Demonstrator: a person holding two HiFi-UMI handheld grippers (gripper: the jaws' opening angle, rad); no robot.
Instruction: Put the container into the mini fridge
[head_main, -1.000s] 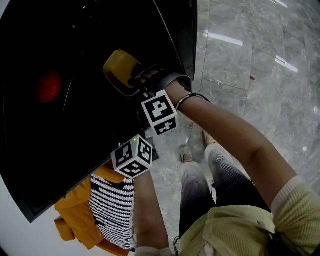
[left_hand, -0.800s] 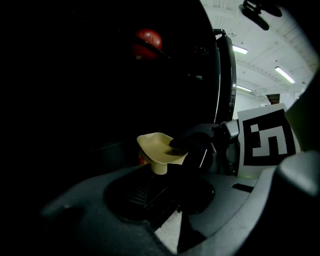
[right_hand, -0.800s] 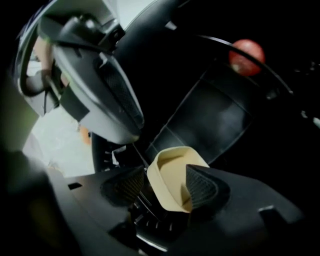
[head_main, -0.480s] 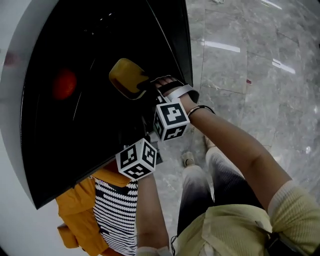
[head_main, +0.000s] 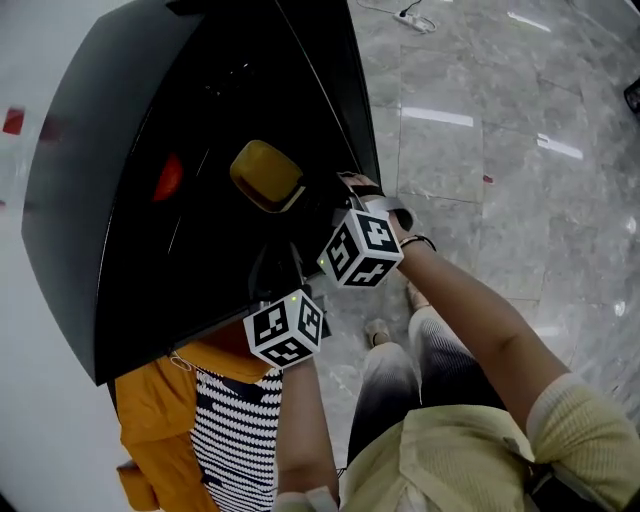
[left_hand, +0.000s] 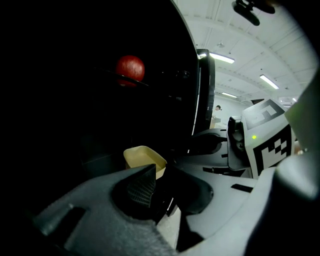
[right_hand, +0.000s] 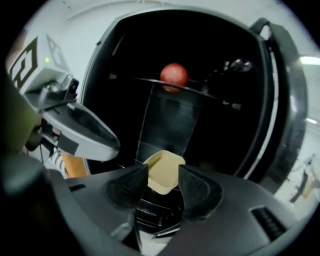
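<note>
The yellow container (head_main: 265, 175) sits open-topped on a lower shelf inside the black mini fridge (head_main: 120, 270), whose door (head_main: 352, 90) stands open. My right gripper (head_main: 322, 207) hovers just outside, a short way back from the container (right_hand: 164, 170). The right gripper (right_hand: 163, 176) has its jaws closing with nothing pressed between them; the container lies beyond the tips. A red apple (right_hand: 174, 75) rests on the upper shelf. My left gripper (head_main: 277, 268) hangs low by the fridge's front. In its own view the left gripper (left_hand: 160, 172) has its jaws close together and empty, with the container (left_hand: 144, 159) ahead.
An orange and black-and-white striped bundle (head_main: 205, 430) lies beside the fridge's base. Grey marble floor (head_main: 500, 150) spreads to the right, with the person's feet (head_main: 378, 330) on it. A white wall (head_main: 40, 380) runs along the left.
The right gripper has drawn back from the container, which stays on the fridge shelf. Both grippers have shifted slightly right and down in the head view as the camera tilted.
</note>
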